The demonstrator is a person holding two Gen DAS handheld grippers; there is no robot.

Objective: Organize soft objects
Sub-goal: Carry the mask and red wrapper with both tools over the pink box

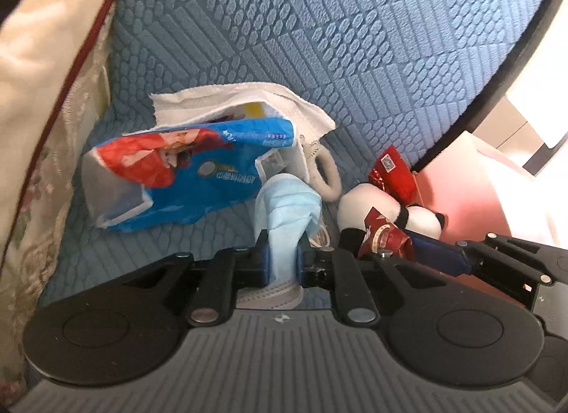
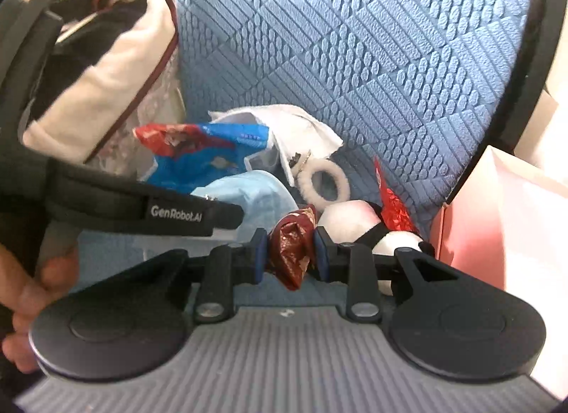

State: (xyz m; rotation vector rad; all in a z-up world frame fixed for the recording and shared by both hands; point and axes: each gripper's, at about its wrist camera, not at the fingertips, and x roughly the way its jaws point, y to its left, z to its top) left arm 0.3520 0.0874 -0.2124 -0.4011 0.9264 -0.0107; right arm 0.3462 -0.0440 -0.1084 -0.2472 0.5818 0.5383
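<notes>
The blue face mask [image 1: 284, 221] is pinched between the pads of the left tool [image 1: 283, 260], its pleated body rising out of the narrow jaws and its lower edge hanging beneath them. The right tool [image 2: 289, 253] is closed on a crumpled dark red foil wrapper [image 2: 293, 249], which bulges above and below the pads. Both things are just beside the rest of the pile, near the right edge of the seat: a blue and red tissue pack [image 1: 170, 178] with a white paper towel [image 1: 248, 104] behind it, a white fluffy hair loop [image 2: 325, 182], a black and white plush toy [image 1: 387, 214] and a second red foil packet [image 1: 394, 171].

To do this step well, I judge each tool should lift straight clear of the pile before carrying across, so the mask's ear loops do not drag the hair loop or the tissue pack along. The mask is limp and will trail; the wrapper is stiff and light, and could slip if the grip eases.

All this lies on a blue quilted seat cushion [image 1: 355, 40] with a raised woven pattern and a dark rim. A cream cushion with maroon piping [image 1: 46, 68] leans at its left side. A pink box [image 2: 472, 235] stands against the right edge, likely a place for sorted things.
</notes>
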